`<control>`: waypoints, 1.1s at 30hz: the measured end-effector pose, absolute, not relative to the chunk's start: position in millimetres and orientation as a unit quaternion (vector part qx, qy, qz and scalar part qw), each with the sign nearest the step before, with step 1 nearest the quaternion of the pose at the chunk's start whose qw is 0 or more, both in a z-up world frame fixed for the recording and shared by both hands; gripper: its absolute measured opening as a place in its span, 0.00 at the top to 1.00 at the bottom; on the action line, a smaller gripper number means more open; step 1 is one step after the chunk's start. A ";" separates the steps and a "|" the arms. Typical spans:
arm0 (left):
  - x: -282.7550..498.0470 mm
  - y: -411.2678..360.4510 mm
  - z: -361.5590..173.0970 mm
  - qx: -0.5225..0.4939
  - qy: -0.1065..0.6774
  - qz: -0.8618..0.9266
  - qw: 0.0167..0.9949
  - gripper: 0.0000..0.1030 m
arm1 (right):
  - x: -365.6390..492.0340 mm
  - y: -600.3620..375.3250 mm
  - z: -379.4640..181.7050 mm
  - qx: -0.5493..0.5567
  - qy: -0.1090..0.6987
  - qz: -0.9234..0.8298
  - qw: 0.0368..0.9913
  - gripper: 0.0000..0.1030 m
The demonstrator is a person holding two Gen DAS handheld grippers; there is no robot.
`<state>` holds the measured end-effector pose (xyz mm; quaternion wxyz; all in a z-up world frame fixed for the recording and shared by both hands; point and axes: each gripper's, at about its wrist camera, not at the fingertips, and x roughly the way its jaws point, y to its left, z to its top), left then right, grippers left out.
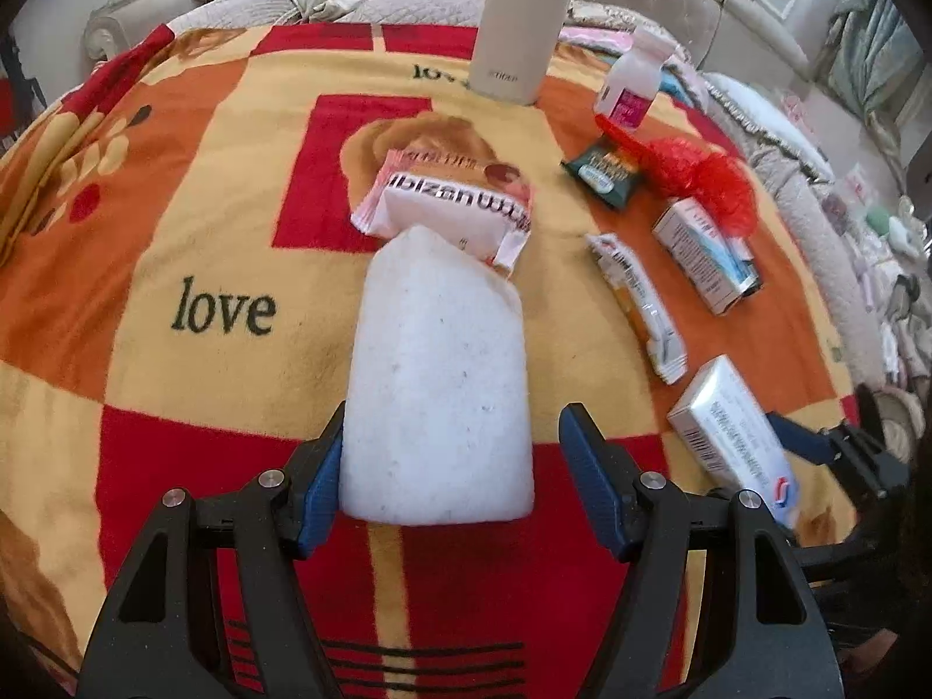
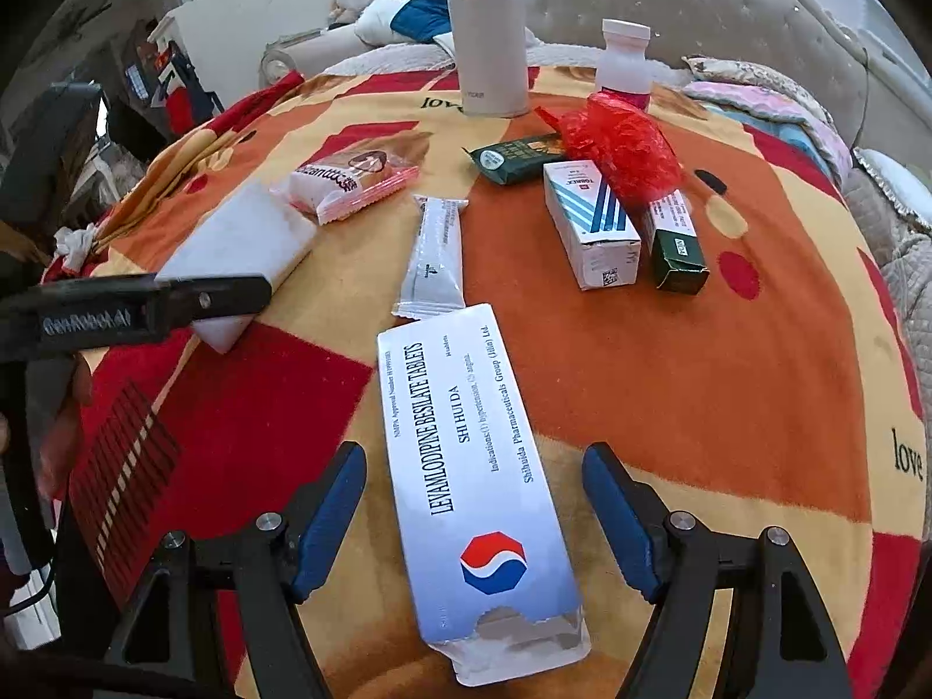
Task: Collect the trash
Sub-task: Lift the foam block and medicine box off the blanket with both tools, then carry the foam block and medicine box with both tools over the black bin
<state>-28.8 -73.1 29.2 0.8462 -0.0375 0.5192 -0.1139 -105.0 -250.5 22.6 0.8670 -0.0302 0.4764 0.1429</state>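
The left claw point(image 1: 448, 466) is released: its left pad touches the white foam block point(image 1: 437, 384), the right pad stands apart from it. The right claw point(image 2: 472, 512) is released too, with the tablet box point(image 2: 472, 466) lying between its pads, touching neither. Both things lie on the blanket point(image 1: 175, 221); farther away lie a snack packet point(image 1: 448, 204), a sachet point(image 2: 437, 256) and a red plastic bag point(image 2: 623, 145).

My left gripper point(image 1: 451, 469) points steeply downward, its blue pads point(image 1: 319, 486) spread apart, the left one against a white block. My right gripper point(image 2: 475, 515) is likewise pitched down, its jaws parted and neither pad point(image 2: 620, 524) pressing on anything.
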 end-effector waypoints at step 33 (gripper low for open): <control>-92.4 -216.6 73.5 0.001 0.466 -0.219 0.857 0.52 | -183.4 -373.0 71.4 0.021 0.426 0.062 0.902 0.54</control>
